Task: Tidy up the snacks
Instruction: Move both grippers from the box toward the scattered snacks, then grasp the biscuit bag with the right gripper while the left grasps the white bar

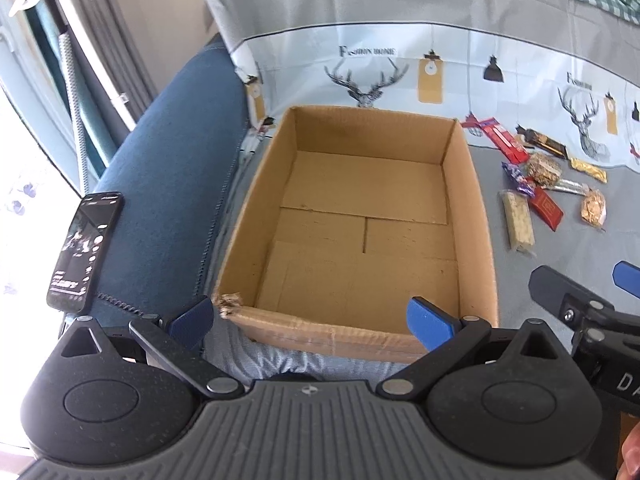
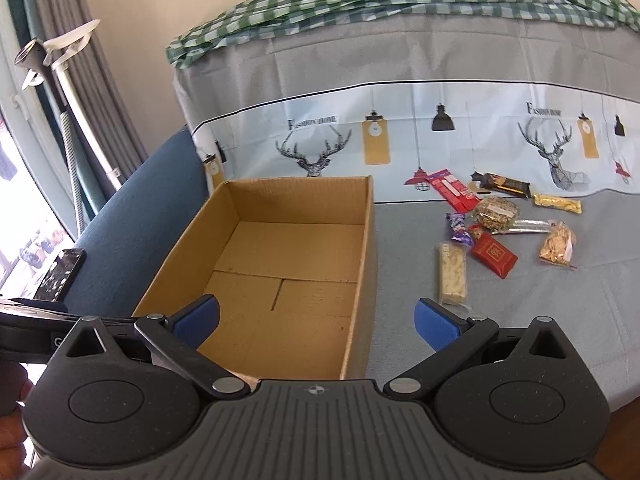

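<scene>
Both grippers wide open, holding nothing. My right gripper (image 2: 316, 320) is the nearer one: pale nougat bar (image 2: 452, 274) just ahead-right, long axis pointing away from me, crinkly clear wrap. Cardboard box (image 2: 362, 240) to its left, empty. Left gripper (image 1: 312, 318) hovers over box edge.

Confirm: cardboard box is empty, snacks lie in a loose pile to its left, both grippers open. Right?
Not quite. The snacks lie to the right of the cardboard box, as the right wrist view shows. The rest holds: the box is empty, and the left gripper and right gripper are both open.
</scene>
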### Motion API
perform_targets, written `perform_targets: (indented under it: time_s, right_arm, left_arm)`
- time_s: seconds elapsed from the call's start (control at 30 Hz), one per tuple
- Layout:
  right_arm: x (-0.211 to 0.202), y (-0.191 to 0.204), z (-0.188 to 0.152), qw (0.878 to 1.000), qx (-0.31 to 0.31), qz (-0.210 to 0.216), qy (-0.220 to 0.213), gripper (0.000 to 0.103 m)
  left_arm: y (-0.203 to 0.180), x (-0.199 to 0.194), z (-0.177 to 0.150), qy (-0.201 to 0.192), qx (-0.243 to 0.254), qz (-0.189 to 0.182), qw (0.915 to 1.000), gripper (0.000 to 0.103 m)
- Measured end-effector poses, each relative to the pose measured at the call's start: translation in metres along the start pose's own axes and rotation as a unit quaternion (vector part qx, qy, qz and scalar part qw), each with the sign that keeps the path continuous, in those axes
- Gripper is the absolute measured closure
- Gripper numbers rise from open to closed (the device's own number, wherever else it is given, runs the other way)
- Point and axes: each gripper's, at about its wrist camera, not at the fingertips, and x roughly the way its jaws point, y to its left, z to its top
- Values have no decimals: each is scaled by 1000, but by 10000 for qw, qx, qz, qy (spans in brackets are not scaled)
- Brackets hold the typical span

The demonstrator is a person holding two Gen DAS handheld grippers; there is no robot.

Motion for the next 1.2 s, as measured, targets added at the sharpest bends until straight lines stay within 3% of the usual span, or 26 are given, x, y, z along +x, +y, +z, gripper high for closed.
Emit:
perform_targets:
  time_s: [0.17, 0.27, 0.53, 0.73, 1.0, 1.2]
  right_arm:
    - [10, -42, -3, 9992, 173, -341, -81, 0]
    - [17, -78, -3, 9967, 216, -769, -139, 0]
    - [32, -194, -2, 9835, 980, -1475, -361, 0]
    - [56, -263, 1, 9733, 1477, -1735, -298, 0]
    - [139, -340, 15, 9639, 1969, -1782, -209, 0]
    - [212, -370, 25, 9664, 1770, -1863, 102, 0]
  left_arm:
    - [-27, 11, 12, 170, 83, -203, 9996, 0]
    - [-51, 20, 22, 353, 135, -444, 9983, 0]
    - [-150, 60, 52, 798, 608, -858, 9913, 0]
    - [-222, 100, 75, 592, 945, -863, 9900, 0]
    - [-292, 203, 89, 696, 1128, -919, 9869, 0]
    - [-314, 264, 90, 1125, 827, -1024, 9849, 0]
